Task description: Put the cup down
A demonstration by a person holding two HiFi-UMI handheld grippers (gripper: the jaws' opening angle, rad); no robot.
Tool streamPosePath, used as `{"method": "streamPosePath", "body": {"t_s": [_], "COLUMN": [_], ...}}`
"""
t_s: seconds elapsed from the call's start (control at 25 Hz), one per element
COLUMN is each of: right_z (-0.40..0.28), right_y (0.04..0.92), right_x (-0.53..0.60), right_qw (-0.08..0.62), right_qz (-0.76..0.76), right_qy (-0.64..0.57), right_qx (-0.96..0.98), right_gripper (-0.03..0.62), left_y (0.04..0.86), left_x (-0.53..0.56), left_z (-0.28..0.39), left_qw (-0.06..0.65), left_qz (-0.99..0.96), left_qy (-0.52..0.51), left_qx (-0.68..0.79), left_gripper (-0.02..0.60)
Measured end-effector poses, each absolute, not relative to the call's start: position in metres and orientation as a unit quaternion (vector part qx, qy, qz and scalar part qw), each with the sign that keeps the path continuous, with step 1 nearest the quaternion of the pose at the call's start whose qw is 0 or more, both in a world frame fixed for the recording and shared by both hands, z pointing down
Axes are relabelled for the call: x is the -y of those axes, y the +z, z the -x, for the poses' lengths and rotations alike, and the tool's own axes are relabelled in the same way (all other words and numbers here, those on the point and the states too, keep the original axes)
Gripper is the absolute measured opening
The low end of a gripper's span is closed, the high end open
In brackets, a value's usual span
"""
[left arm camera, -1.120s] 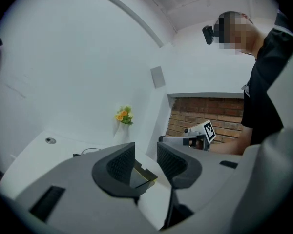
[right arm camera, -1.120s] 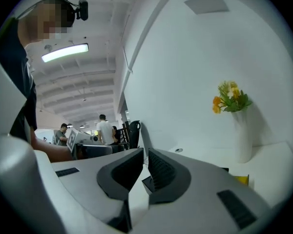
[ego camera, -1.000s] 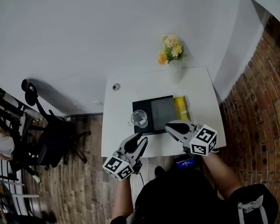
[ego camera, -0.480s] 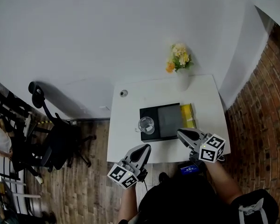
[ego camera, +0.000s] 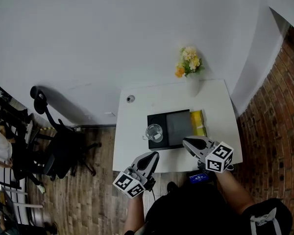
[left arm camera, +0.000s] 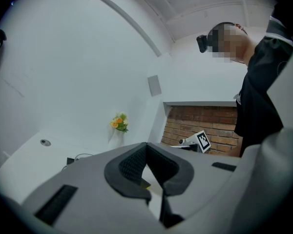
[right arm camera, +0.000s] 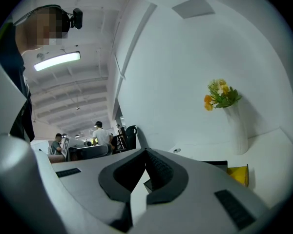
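A clear glass cup (ego camera: 154,131) stands upright on the left edge of a black tray (ego camera: 174,126) in the middle of the white table (ego camera: 132,141). My left gripper (ego camera: 154,154) hangs at the table's near edge, below the cup and apart from it, shut with nothing held. Over the near right part of the table my right gripper (ego camera: 184,141) is shut and empty too. In the left gripper view the pads (left arm camera: 136,162) meet at the tip; the right gripper view shows the same closed pads (right arm camera: 158,169).
A white vase with yellow and orange flowers (ego camera: 188,62) stands at the table's far edge. A yellow object (ego camera: 198,123) lies right of the tray. A small round fitting (ego camera: 131,99) sits far left. A black office chair (ego camera: 59,146) is left of the table; brick wall at right.
Both grippers drew back from the tray toward the table's near edge. The left gripper's jaws, open a second ago, closed. The cup stayed on the tray.
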State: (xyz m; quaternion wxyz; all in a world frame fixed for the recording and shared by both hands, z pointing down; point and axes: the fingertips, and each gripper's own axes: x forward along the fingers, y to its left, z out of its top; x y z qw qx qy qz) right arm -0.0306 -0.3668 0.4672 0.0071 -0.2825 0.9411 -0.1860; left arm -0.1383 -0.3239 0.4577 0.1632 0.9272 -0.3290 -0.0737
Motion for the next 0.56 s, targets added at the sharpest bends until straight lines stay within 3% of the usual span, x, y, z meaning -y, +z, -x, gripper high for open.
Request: {"method": "streamPosePath", "body": {"t_s": [0.56], "right_z": [0.0266], "right_y": [0.4656], "right_x": [0.3741], "right_qw": [0.0], "right_qz": [0.297], "right_qy": [-0.172], "right_qx": [-0.939], "right_gripper": [0.012], "left_y": [0.4584], "left_x": [0.3266], "left_z": [0.1331], "left_qw": [0.164], "left_qz": [-0.93], "left_qy": [-0.073], "left_qx": [0.32], "left_gripper": [0.008]}}
